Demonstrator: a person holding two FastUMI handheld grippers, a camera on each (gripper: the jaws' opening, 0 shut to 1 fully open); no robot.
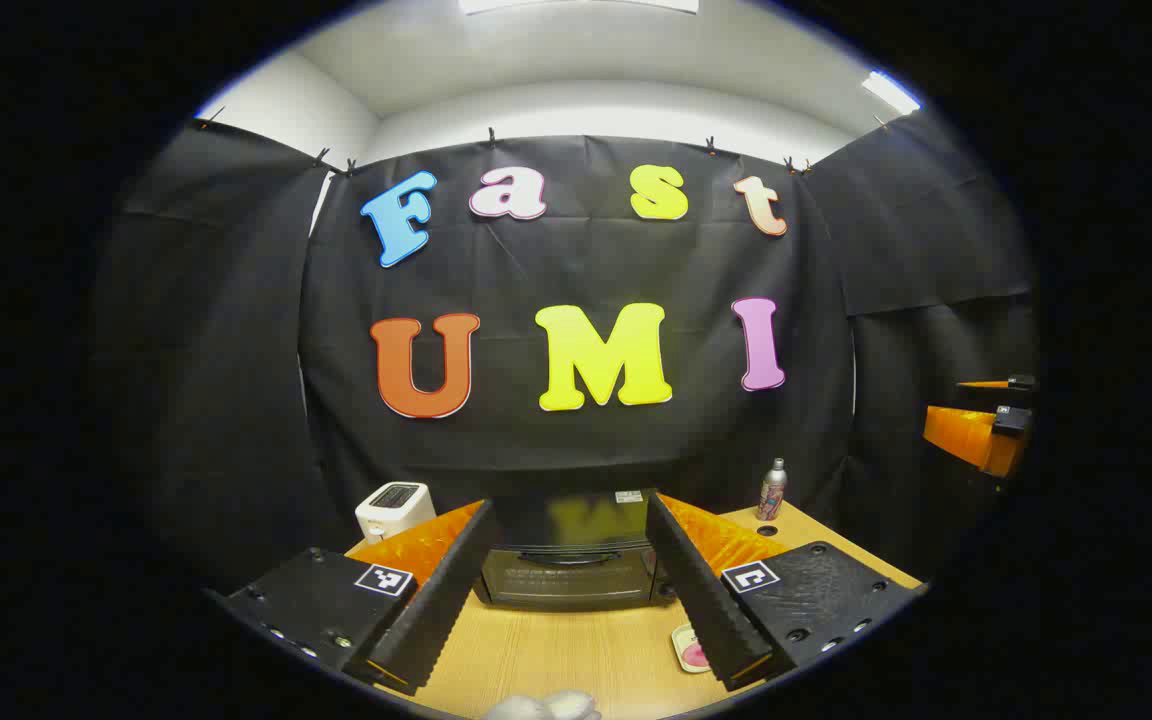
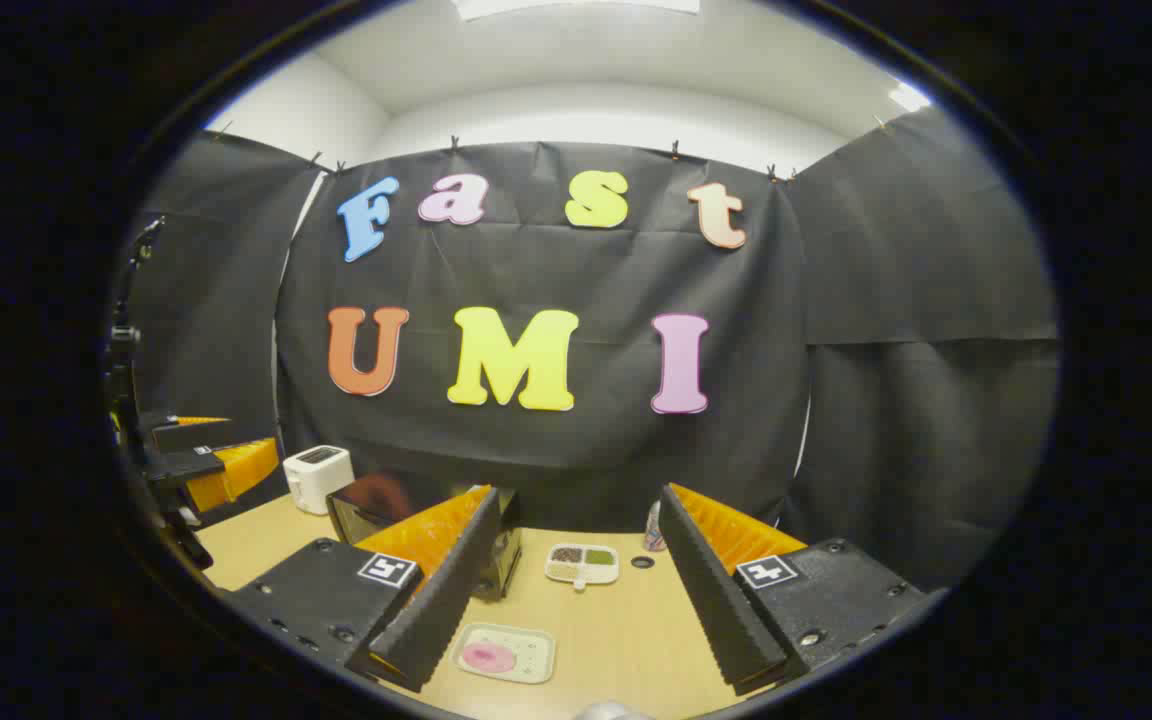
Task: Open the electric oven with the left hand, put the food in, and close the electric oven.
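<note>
The black electric oven (image 1: 568, 575) stands at the back of the wooden table (image 1: 576, 650) with its door shut and the handle across the front. My left gripper (image 1: 569, 508) is open, pointed straight at the oven and short of it, with nothing between its fingers. The food, a pink piece on a pale tray (image 2: 503, 653), lies on the table just ahead of my right gripper (image 2: 577, 495), which is open and empty. The tray (image 1: 688, 648) also peeks out beside the left gripper's right finger. In the right gripper view the oven (image 2: 361, 505) sits partly behind the left finger.
A white toaster (image 1: 393, 507) stands left of the oven and a small bottle (image 1: 772, 489) to its right. A divided dish (image 2: 582, 564) with several fillings lies mid-table. The other gripper (image 1: 986, 425) shows at the far right, and the left one (image 2: 206, 465) at the left.
</note>
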